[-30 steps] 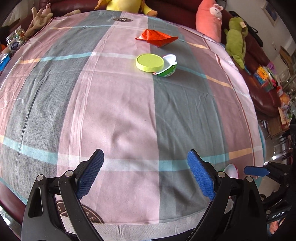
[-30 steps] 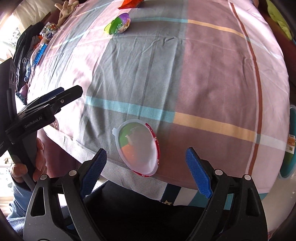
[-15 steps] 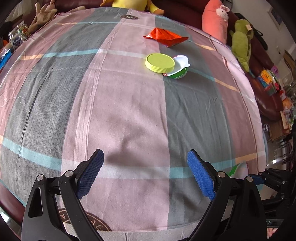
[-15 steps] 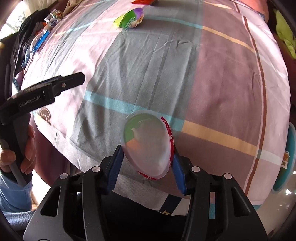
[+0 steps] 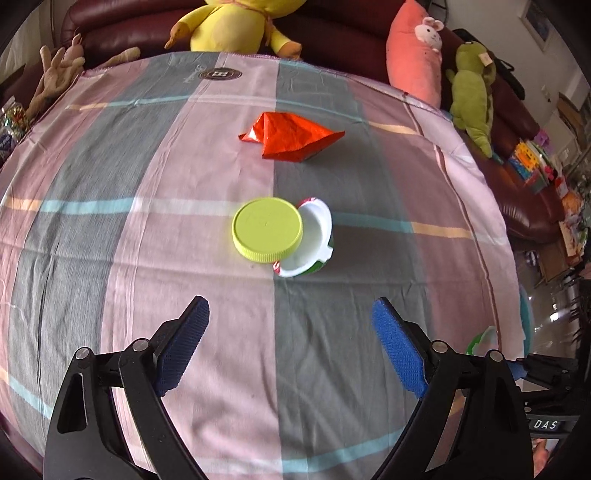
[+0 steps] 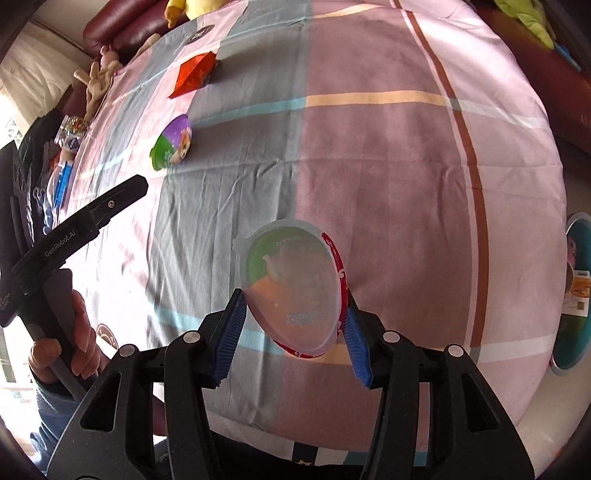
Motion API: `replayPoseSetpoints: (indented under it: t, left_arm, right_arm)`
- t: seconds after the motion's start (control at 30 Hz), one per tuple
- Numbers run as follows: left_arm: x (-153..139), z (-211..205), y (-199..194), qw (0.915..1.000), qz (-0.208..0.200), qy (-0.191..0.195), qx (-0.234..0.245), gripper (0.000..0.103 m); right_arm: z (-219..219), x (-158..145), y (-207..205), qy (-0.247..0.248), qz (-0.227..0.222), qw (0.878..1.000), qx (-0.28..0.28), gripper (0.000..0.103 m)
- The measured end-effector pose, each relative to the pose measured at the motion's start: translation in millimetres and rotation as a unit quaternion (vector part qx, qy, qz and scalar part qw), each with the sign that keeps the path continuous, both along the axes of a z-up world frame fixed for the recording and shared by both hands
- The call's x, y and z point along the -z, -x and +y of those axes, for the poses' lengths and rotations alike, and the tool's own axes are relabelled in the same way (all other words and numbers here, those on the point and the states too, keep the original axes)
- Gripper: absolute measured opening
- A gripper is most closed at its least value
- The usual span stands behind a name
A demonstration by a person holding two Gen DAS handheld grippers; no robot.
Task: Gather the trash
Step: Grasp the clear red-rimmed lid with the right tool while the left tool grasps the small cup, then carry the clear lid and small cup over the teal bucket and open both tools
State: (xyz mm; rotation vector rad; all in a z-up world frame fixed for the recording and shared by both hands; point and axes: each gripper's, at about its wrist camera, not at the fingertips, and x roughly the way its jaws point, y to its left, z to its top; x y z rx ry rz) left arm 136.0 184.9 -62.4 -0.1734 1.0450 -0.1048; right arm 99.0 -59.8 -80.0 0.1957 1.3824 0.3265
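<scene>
Right gripper [image 6: 293, 321] pinches a clear-lidded snack cup [image 6: 293, 291] by its rim, blue pads pressed on either side, the cup tilted and lifted off the plaid tablecloth [image 6: 388, 166] near the table's front edge. Left gripper [image 5: 291, 343] hangs with its jaws wide and closing slightly, nothing between them, aimed down at the cloth. Taking the yellow-green lid [image 5: 267, 234] as the landmark: it lies directly ahead of the left gripper, a short stretch of bare cloth between them, and it overlaps a tipped white yogurt cup [image 5: 312, 242] touching its right side, the cup's mouth turned toward the camera. Beyond the lid, toward the sofa, sits a crumpled red foil wrapper [image 5: 291, 136], its long axis running across the view. The left gripper looks the nearer of the two to this cluster; the right, as its own view shows, is well apart from it and already loaded. Lid and cup together are round with no marked long axis, so the approach likely turns on which piece to take first, and the lid's flatness may make it hard to seize from above. Open cloth surrounds the lid on every side, leaving free room to move; plush toys [image 5: 236, 26] line the sofa past the far edge. A teal-rimmed container [image 6: 574, 295] shows low beside the table at the right of the right-wrist view, possibly the bin.
</scene>
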Motion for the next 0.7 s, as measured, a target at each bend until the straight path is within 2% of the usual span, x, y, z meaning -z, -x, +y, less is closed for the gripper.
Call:
replayPoseSetpoints:
  t: [0.23,0.33,0.37,0.4,0.47,0.57,0.7]
  left_arm:
    - [5.1,-20.3,-35.7,0.9996,0.006,-0.021,0.02,0.063]
    - [14.9,-28.2,-44.1,0.999,0.021,-0.026,0.029,0.038]
    - [18.1,-31.4,-45.3,0.9987,0.024,-0.03,0.034,0.017]
    - [21.4,-33.7,-45.9,0.9984,0.031,-0.025,0.039,0.01]
    - [23.0,-38.7,-43.7,0.9984,0.031,-0.021,0.042,0.01]
    - [19.9,-46.4,-35.4,0.9976,0.036,0.013,0.058,0.009]
    - [13.1,-68.5,-21.5,0.9949,0.04,0.039,0.084,0.009]
  right_arm:
    - [-17.3,0.1,-25.4,-0.027,-0.002,0.999,0.03,0.049]
    - [-26.0,3.9,-27.7,-0.035,0.001,0.999,0.037,0.049]
    - [-28.0,6.1,-27.9,-0.038,0.003,0.998,0.039,0.049]
    - [-29.7,8.6,-28.4,-0.043,0.006,0.998,0.041,0.049]
    - [-33.5,12.0,-28.8,-0.05,0.008,0.998,0.047,0.049]
    - [-42.5,9.7,-27.8,-0.054,0.001,0.997,0.055,0.049]
    - [-61.9,4.5,-24.7,-0.063,-0.011,0.995,0.073,0.049]
